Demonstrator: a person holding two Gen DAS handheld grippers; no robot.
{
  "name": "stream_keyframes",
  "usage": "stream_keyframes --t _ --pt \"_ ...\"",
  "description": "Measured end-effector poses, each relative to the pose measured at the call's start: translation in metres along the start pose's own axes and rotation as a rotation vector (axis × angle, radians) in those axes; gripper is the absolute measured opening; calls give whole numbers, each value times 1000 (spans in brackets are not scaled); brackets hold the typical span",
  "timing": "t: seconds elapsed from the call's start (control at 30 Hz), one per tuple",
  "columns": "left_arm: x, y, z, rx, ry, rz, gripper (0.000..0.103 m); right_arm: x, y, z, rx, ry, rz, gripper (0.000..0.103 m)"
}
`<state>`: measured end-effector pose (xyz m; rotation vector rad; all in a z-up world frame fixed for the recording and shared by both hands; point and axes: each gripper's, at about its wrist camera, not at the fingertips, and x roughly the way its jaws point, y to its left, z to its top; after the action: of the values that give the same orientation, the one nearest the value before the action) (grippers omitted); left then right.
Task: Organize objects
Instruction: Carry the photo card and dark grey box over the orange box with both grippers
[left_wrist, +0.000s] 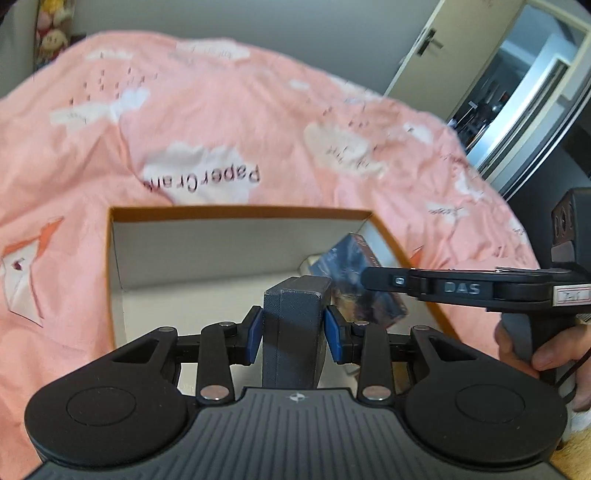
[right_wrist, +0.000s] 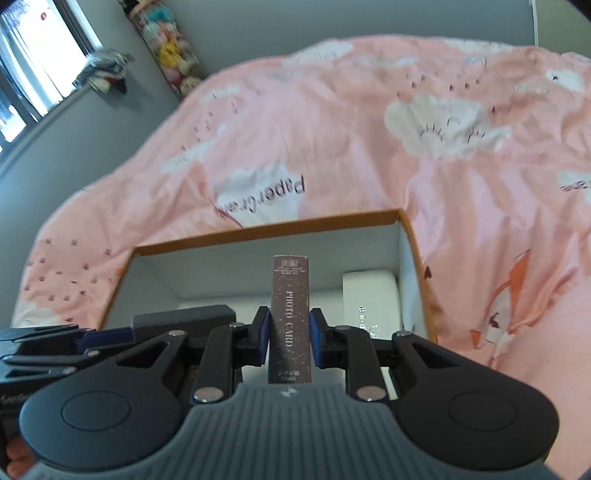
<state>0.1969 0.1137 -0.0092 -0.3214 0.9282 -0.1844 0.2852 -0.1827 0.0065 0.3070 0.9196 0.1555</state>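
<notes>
An open cardboard box (left_wrist: 236, 212) with an orange rim and white inside lies on the pink bedcover; it also shows in the right wrist view (right_wrist: 266, 232). My left gripper (left_wrist: 293, 334) is shut on a dark grey box (left_wrist: 295, 325) over the near edge of the cardboard box. My right gripper (right_wrist: 286, 341) is shut on a dark photo card box (right_wrist: 290, 314), held upright over the cardboard box. In the left wrist view the photo card box (left_wrist: 354, 277) hangs at the right, with the right gripper's body in front. The grey box (right_wrist: 184, 319) shows at the left.
A white flat item (right_wrist: 369, 295) lies inside the cardboard box at its right side. The pink cloud-print bedcover (left_wrist: 221, 122) surrounds the box. Plush toys (right_wrist: 173, 48) hang at the wall. An open door (left_wrist: 461, 66) is at the right.
</notes>
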Motion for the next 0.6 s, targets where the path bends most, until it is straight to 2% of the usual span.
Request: stream_keyframes --t 0.13,0.4,0.6 --pt "21 6 7 5 45 76 40 38 -1 7 2 59 -20 24" --pt "47 25 18 -68 117 61 40 77 -19 14 97 141 36 24" --pt "55 32 23 -102 141 46 40 86 -31 11 124 174 34 24"
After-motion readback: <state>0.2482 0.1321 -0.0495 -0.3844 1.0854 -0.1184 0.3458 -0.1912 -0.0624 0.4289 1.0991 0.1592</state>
